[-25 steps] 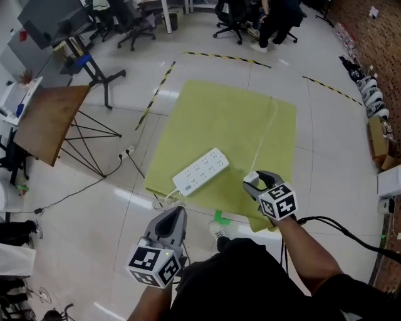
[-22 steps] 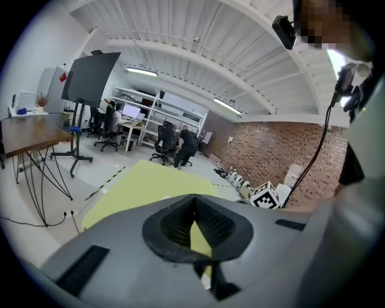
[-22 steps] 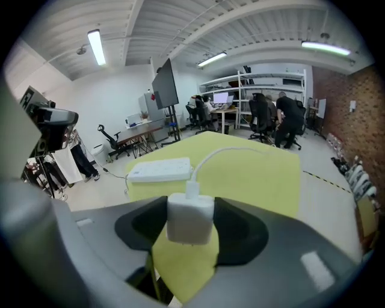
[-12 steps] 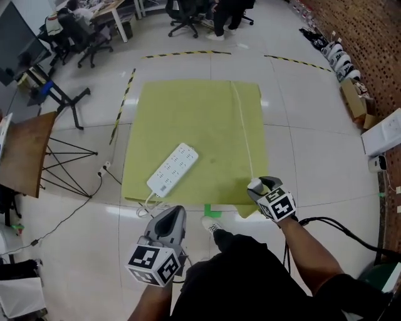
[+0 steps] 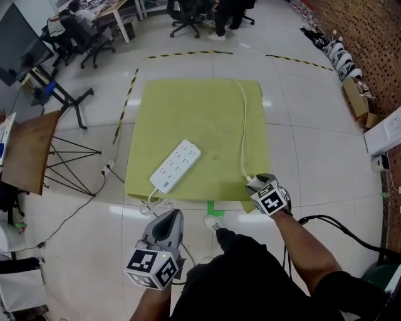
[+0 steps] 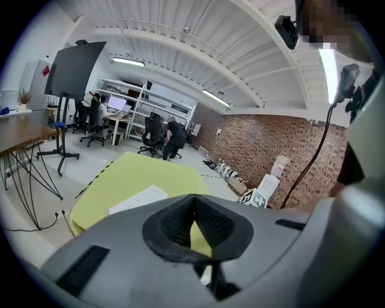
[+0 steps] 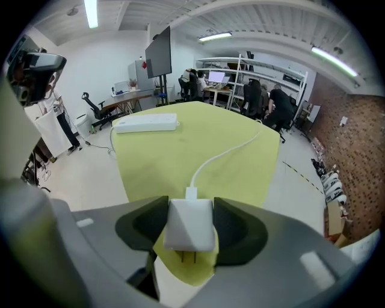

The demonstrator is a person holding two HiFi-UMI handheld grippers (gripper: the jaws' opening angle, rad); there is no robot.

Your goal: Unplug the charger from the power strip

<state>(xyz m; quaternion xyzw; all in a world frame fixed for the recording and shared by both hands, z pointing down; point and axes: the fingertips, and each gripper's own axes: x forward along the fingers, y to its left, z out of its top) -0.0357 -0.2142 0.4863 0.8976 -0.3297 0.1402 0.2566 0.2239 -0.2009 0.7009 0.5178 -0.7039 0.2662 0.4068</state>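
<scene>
A white power strip (image 5: 176, 165) lies on the yellow mat (image 5: 200, 113), with no plug in its sockets in the head view. My right gripper (image 5: 257, 183) hangs over the mat's near right corner, shut on the white charger (image 7: 190, 225). The charger's two prongs point back toward the camera, and its white cable (image 7: 225, 153) trails away across the mat. The strip (image 7: 147, 123) lies well to the left of that gripper. My left gripper (image 5: 170, 218) is over bare floor in front of the mat, shut and empty. The strip (image 6: 139, 199) shows beyond its tips (image 6: 194, 201).
A wooden table (image 5: 28, 150) on black legs stands at the left. A wall plug and black cord (image 5: 109, 167) lie on the floor beside the mat. Green tape (image 5: 214, 209) marks the mat's near edge. Office chairs (image 5: 188, 12) and people are at the back, boxes (image 5: 354, 94) at the right.
My right gripper has sunk toward the mat's near right corner with the charger still in it. The left gripper has shifted a little. The head camera has swung, so the mat sits squarer.
</scene>
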